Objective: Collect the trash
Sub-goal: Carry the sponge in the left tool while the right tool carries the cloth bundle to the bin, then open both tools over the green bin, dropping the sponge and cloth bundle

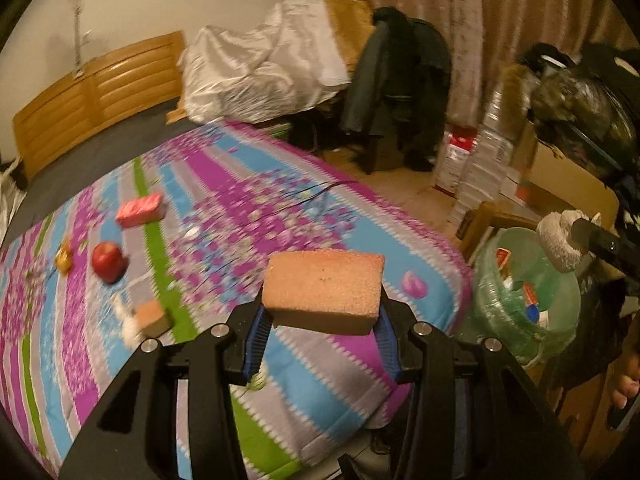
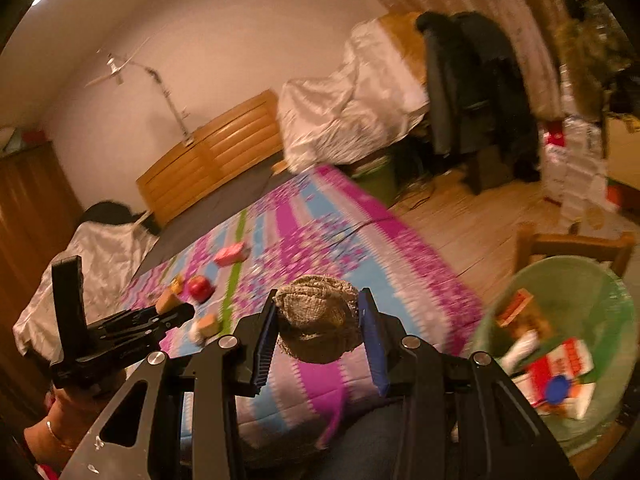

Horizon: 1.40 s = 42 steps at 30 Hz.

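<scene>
Blurring bedspread (image 1: 224,216); bin (image 2: 616,296) cropped

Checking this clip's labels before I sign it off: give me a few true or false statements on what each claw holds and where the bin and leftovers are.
1. The left claw grips an orange sponge block. True.
2. The right claw is empty. False: it grips a greyish knitted wad.
3. The green bin is empty. False: cartons and a blue cap lie in it.
4. A red apple lies on the bedspread. True.
5. The bin stands on the bed. False: it stands beside it.
</scene>
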Each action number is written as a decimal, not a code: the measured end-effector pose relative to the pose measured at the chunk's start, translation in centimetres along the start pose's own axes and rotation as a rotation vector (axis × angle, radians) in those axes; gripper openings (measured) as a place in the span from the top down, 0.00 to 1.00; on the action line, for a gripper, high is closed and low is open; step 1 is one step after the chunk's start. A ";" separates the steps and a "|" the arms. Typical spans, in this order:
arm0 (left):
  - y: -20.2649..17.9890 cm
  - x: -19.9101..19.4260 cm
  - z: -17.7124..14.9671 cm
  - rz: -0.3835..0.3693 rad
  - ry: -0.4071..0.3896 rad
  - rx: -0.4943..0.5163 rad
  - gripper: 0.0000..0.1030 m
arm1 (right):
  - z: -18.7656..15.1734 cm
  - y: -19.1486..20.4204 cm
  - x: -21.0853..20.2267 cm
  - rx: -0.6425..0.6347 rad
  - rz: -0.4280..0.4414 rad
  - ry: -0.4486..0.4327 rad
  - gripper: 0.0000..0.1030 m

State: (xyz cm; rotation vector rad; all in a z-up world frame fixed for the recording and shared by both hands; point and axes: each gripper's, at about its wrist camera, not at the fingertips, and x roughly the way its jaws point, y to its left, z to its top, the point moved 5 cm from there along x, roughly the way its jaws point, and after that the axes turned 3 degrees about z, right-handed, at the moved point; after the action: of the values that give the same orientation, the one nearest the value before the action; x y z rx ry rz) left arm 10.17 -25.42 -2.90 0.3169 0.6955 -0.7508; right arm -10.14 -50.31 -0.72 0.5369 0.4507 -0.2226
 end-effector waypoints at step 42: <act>-30.4 9.5 4.9 -0.492 0.112 0.489 0.57 | 0.0 -23.0 -9.8 0.177 -0.469 -0.037 0.59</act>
State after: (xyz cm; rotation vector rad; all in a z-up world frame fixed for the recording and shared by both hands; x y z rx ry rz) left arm -4.34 -53.96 -6.43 0.6482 0.6974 -1.3863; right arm -26.08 -68.70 -6.28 0.5933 0.5199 -0.7263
